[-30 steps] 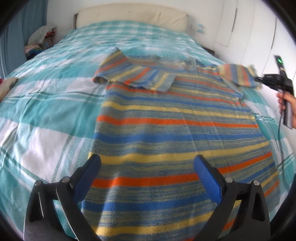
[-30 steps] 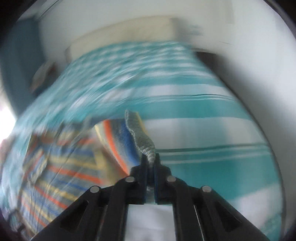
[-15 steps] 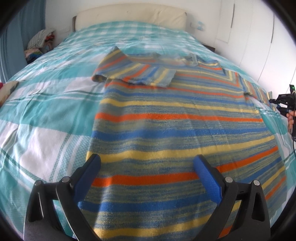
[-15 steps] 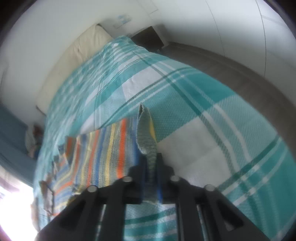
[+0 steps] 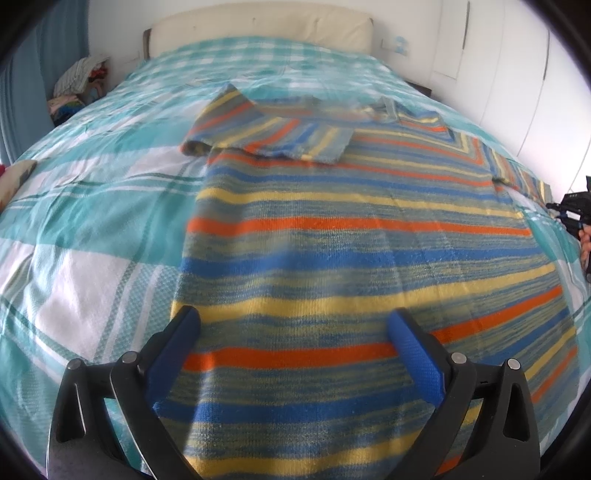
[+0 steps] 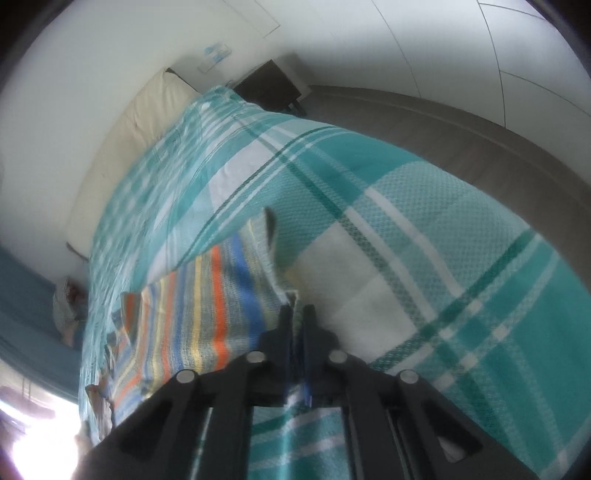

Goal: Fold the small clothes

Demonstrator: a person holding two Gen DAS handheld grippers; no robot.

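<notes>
Right gripper [image 6: 295, 314]: jaws nearly closed, pinching the cuff of the sleeve [image 6: 267, 254]. The cuff edge stands up out of the pinch; the rest of the sleeve runs flat back toward the sweater [image 6: 192, 317]. The pinch sits low, at or just above the blanket [image 6: 424, 236]; contact cannot be told.

Left gripper [image 5: 291, 332]: jaws wide apart, holding nothing, hovering over the sweater's [image 5: 351, 251] lower body near the hem. Whether it touches the knit is not clear.

Sweater lies flat, front or back up not determinable, centred on the bed. Its other sleeve [image 5: 273, 129] is already folded across the chest. The held sleeve [image 5: 524, 181] is stretched out sideways, with the right gripper [image 5: 570, 210] at its end.

Step in hand, as judged: bring this sleeve in over the chest to match the first.
- Lift the cuff only enough to clear the knit, then carry it in an arc toward the collar line so the fold falls at the shoulder seam.
- Lay it level with the first sleeve; release only once the cuff is flat.
- The left gripper could press the body down so it does not drag.

Edges and room: the held cuff is near the bed's side edge, floor [image 6: 461, 129] beyond. Plenty of bare blanket [image 5: 110, 221] on the far side and toward the headboard [image 5: 258, 26].
</notes>
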